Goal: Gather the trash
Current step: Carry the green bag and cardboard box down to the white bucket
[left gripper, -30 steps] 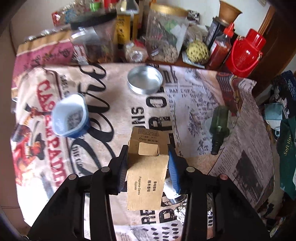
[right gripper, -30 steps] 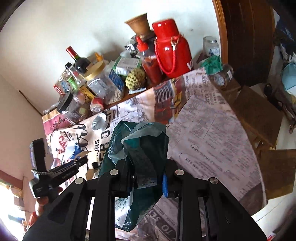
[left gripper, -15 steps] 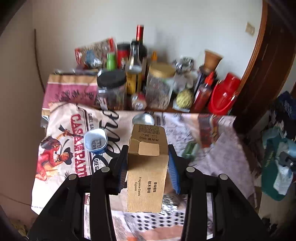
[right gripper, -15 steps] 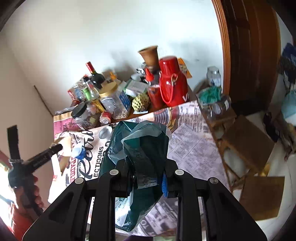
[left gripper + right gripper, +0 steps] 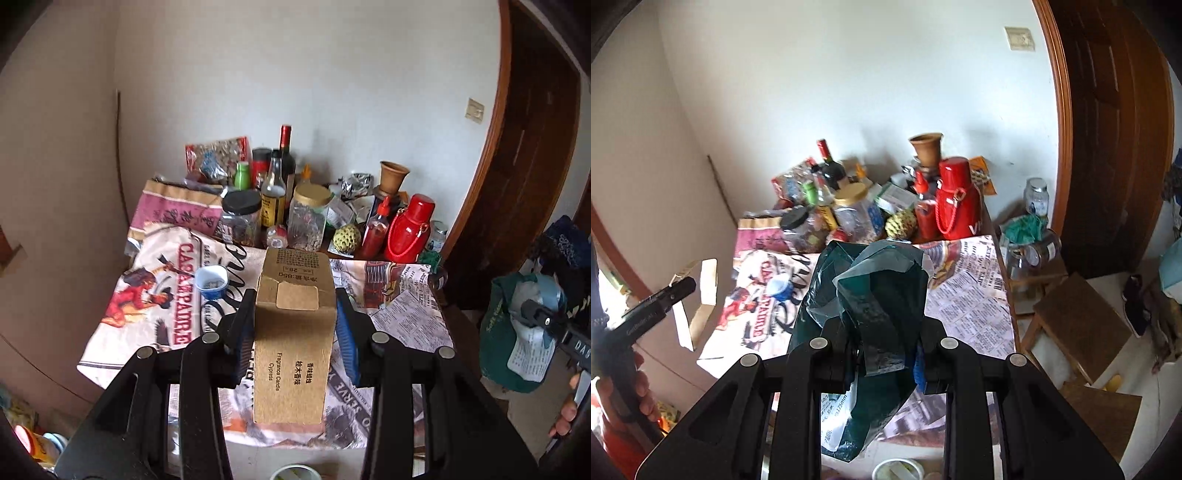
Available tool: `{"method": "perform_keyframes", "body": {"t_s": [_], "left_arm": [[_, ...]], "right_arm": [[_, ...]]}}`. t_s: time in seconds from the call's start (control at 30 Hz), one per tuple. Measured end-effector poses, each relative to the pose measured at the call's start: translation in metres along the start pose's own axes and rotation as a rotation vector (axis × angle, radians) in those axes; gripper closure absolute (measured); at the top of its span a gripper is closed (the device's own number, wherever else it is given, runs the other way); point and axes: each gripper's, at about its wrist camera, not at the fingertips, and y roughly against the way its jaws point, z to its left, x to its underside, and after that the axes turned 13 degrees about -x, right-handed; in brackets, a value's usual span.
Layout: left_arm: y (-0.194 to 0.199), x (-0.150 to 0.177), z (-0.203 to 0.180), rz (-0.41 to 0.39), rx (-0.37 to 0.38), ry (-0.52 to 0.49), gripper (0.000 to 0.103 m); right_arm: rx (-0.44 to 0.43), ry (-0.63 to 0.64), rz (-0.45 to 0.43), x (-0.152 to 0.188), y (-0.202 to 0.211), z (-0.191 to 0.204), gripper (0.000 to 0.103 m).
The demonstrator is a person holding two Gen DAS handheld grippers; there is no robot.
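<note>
Candle box, brown cardboard printed "Fragrance Candle Cypress", sits upright between the left gripper fingers, both blue pads pressed flat on its side walls, so that claw is pinching the box and carrying it in the air above the near edge of the table. From the left wrist view the tabletop spreads toward 12 o'clock under a printed cloth, with bare cloth at 10 o'clock apart from a small blue cup standing alone; the far edge against the wall is packed with jars, a wine bottle, a custard apple and a red flask. At 3 o'clock, off the table's right edge and beside the dark wooden door frame, the green trash bag hangs in mid-air with the other tool's tip touching it. Over to the right wrist view: the right gripper is clamped on a gathered fold of that green trash bag, the plastic bunched up between the fingers and drooping below them toward 6 o'clock. Open floor lies at 4 o'clock around a low wooden stool, and the candle box shows at 9 o'clock, well apart from the bag.
</note>
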Motion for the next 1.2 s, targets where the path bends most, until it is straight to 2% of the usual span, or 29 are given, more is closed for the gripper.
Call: {"method": "perform_keyframes", "body": {"t_s": [0.13, 0.33, 0.67, 0.97, 1.2], "left_arm": [[0.028, 0.012, 0.006, -0.035, -0.004, -0.031, 0.063], [0.063, 0.038, 0.031, -0.038, 0.084, -0.046, 0.063], [0.131, 0.098, 0.094, -0.037, 0.184, -0.121, 0.063], [0.158, 0.136, 0.141, 0.023, 0.234, -0.13, 0.063], [0.154, 0.159, 0.143, 0.091, 0.227, -0.121, 0.063]], "right_arm": [[0.002, 0.018, -0.045, 0.01, 0.022, 0.024, 0.081], [0.044, 0.031, -0.102, 0.04, 0.054, 0.066, 0.081], [0.104, -0.043, -0.126, 0.11, 0.087, 0.133, 0.081], [0.135, -0.081, -0.054, 0.158, 0.097, 0.17, 0.081], [0.14, -0.083, 0.022, 0.183, 0.092, 0.168, 0.081]]}}
